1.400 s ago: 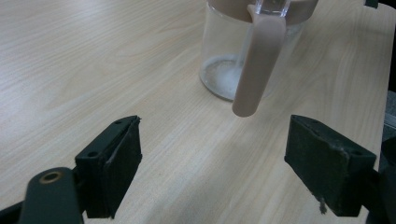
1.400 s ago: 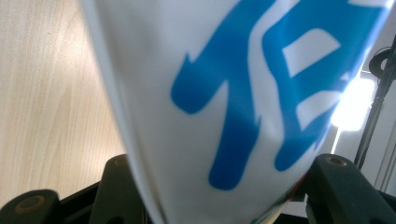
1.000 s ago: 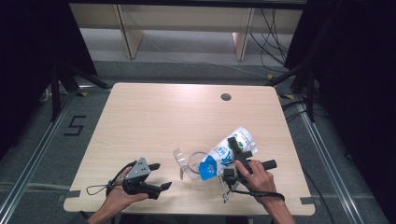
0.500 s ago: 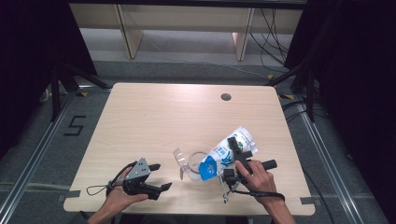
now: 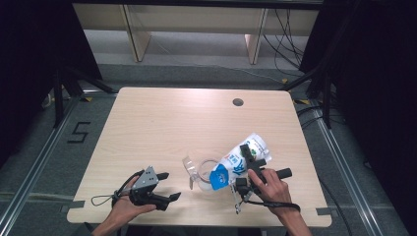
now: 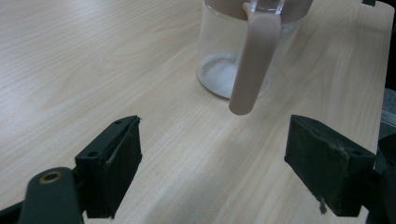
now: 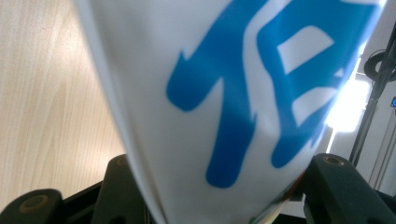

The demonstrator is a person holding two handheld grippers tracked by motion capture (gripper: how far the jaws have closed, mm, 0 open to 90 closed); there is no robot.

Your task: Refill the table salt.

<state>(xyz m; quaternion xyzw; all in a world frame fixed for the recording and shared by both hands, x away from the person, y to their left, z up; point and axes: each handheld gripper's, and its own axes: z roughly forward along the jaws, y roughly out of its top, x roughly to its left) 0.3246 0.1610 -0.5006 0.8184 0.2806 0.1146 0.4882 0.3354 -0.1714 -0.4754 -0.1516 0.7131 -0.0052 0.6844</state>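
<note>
Tabletop (image 5: 162, 123) of pale wood grain carries the work near its right front edge. Largest on it is a white pouch (image 5: 243, 157) with blue print, soft and glossy, tipped leftward over a clear glass jug (image 5: 204, 172) with a tan handle; pouring looks under way. Right gripper (image 5: 251, 169) clamps the pouch between its black jaws. Left gripper (image 5: 164, 187) rests at near left, jaws spread and holding nothing. Next, I judge, calls for steadier tilt, mouth kept above the jug's rim.
</note>
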